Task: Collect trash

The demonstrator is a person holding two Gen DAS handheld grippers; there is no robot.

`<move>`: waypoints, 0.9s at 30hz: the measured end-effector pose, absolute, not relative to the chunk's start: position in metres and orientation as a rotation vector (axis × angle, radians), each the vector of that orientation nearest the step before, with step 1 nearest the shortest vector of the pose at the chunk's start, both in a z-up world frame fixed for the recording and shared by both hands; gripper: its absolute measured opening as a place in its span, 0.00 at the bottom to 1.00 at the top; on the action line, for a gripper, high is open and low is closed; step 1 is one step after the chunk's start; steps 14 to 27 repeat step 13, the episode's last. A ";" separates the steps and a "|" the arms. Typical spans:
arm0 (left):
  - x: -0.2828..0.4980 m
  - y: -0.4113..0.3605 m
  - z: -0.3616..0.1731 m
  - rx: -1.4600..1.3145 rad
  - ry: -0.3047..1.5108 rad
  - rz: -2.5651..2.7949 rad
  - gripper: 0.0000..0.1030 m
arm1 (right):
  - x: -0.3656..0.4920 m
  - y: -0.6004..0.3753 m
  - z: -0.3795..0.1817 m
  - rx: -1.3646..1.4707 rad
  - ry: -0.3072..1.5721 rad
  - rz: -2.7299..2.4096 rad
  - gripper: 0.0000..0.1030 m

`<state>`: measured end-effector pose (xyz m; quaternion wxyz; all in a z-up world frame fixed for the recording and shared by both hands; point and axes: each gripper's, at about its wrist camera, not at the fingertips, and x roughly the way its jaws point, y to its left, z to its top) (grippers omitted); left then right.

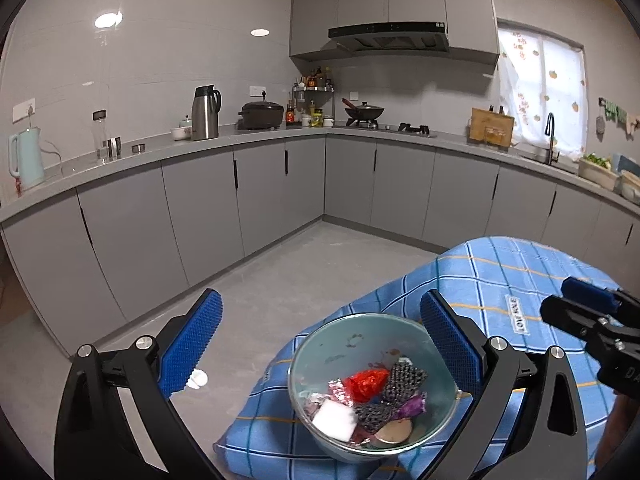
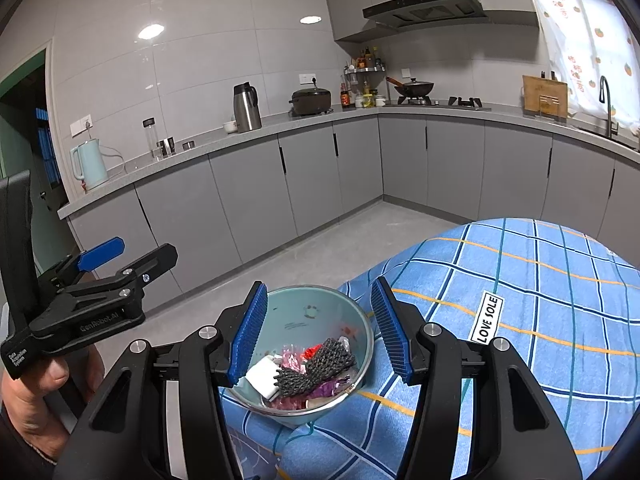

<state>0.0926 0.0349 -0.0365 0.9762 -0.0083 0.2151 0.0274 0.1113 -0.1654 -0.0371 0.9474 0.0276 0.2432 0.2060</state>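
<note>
A glass bowl [image 1: 320,344] sits at the near corner of a table under a blue checked cloth [image 1: 500,280]. It holds trash: a red wrapper [image 1: 366,384], dark foam net pieces [image 1: 402,380], a white block [image 1: 335,420], pink and purple wrappers. My left gripper [image 1: 320,344] is open and empty, its fingers standing either side of the bowl above it. My right gripper [image 2: 320,332] is open and empty, over the same bowl [image 2: 296,304], also showing at the right edge of the left wrist view [image 1: 592,312]. The left gripper shows in the right wrist view [image 2: 112,272].
Grey floor [image 1: 280,280] lies left of the table, with a small white scrap [image 1: 197,379] on it. Grey L-shaped cabinets and counter [image 1: 240,136] carry a kettle [image 1: 26,156], thermos [image 1: 205,112], pots and a hob. A sink tap [image 1: 551,136] stands under the window.
</note>
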 end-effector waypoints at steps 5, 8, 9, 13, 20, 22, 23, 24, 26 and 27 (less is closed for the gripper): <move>0.094 0.032 -0.037 -0.015 0.444 0.025 0.95 | 0.111 -0.167 -0.036 0.058 0.489 0.417 0.57; 0.094 0.031 -0.036 -0.023 0.445 0.029 0.95 | 0.113 -0.173 -0.036 0.064 0.488 0.406 0.57; 0.095 0.031 -0.037 -0.025 0.448 0.030 0.95 | 0.113 -0.175 -0.036 0.066 0.488 0.403 0.57; 0.096 0.033 -0.038 -0.040 0.454 0.026 0.95 | 0.114 -0.182 -0.036 0.075 0.486 0.386 0.58; 0.096 0.033 -0.038 -0.040 0.454 0.026 0.95 | 0.114 -0.182 -0.036 0.075 0.486 0.386 0.58; 0.096 0.033 -0.038 -0.040 0.454 0.026 0.95 | 0.114 -0.182 -0.036 0.075 0.486 0.386 0.58; 0.096 0.033 -0.038 -0.040 0.454 0.026 0.95 | 0.114 -0.182 -0.036 0.075 0.486 0.386 0.58; 0.096 0.033 -0.038 -0.040 0.454 0.026 0.95 | 0.114 -0.182 -0.036 0.075 0.486 0.386 0.58; 0.096 0.033 -0.038 -0.040 0.454 0.026 0.95 | 0.114 -0.182 -0.036 0.075 0.486 0.386 0.58; 0.096 0.033 -0.038 -0.040 0.454 0.026 0.95 | 0.114 -0.182 -0.036 0.075 0.486 0.386 0.58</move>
